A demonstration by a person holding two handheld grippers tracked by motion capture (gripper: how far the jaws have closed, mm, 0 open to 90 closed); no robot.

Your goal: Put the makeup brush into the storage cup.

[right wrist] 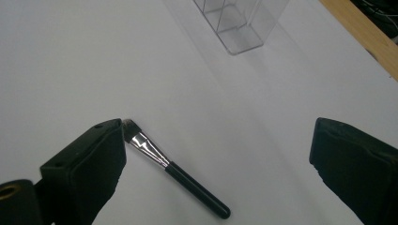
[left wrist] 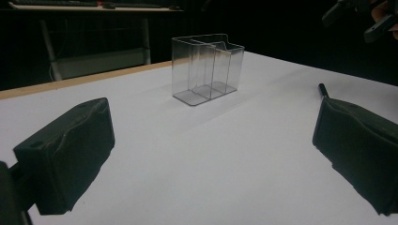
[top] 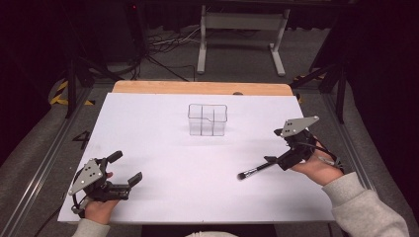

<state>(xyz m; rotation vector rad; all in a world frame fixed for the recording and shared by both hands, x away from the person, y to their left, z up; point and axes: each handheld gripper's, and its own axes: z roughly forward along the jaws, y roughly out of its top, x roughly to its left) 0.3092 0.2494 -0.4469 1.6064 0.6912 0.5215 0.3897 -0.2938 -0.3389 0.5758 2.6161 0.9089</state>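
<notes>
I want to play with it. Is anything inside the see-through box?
No. The clear box looks empty: through its walls you see just its dividers and the white table. The makeup brush lies outside it, by the open right gripper.

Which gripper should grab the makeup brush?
Right. The right gripper is open with the makeup brush lying between its jaws; the left gripper sits across the table.
</notes>
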